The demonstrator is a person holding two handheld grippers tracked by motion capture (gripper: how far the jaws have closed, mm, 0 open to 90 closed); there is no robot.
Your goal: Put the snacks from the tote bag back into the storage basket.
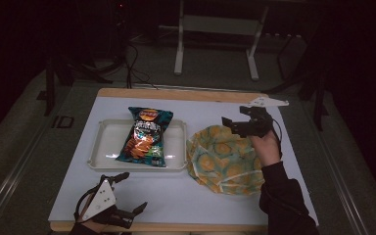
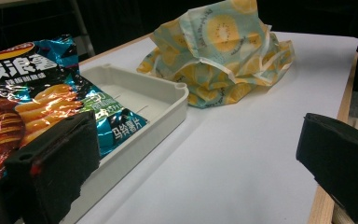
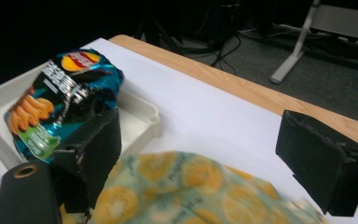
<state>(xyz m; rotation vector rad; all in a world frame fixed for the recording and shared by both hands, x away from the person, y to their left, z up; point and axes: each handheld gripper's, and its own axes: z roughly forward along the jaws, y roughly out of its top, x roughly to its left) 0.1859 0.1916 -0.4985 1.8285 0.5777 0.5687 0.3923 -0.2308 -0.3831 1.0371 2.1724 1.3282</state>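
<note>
A teal chip bag (image 1: pixel 145 137) lies in a white tray (image 1: pixel 105 147) on the table's left half. It also appears as the chip bag (image 2: pixel 32 102) and chip bag (image 3: pixel 60 100) in the gripper views. A crumpled cloth bag with yellow fruit print (image 1: pixel 225 159) rests to the tray's right, seen too as the cloth bag (image 2: pixel 219 51) and cloth bag (image 3: pixel 191 191). My left gripper (image 1: pixel 129 192) sits open near the front edge, nothing between its jaws. My right gripper (image 1: pixel 235 115) hovers open over the cloth bag's far edge, holding nothing.
A white sheet (image 1: pixel 196 196) covers the wooden table, whose edge (image 1: pixel 176 93) shows at the back. Beyond stand a white metal frame (image 1: pixel 215 29) and cables on the floor (image 1: pixel 132 63). Bare sheet lies in front of the tray.
</note>
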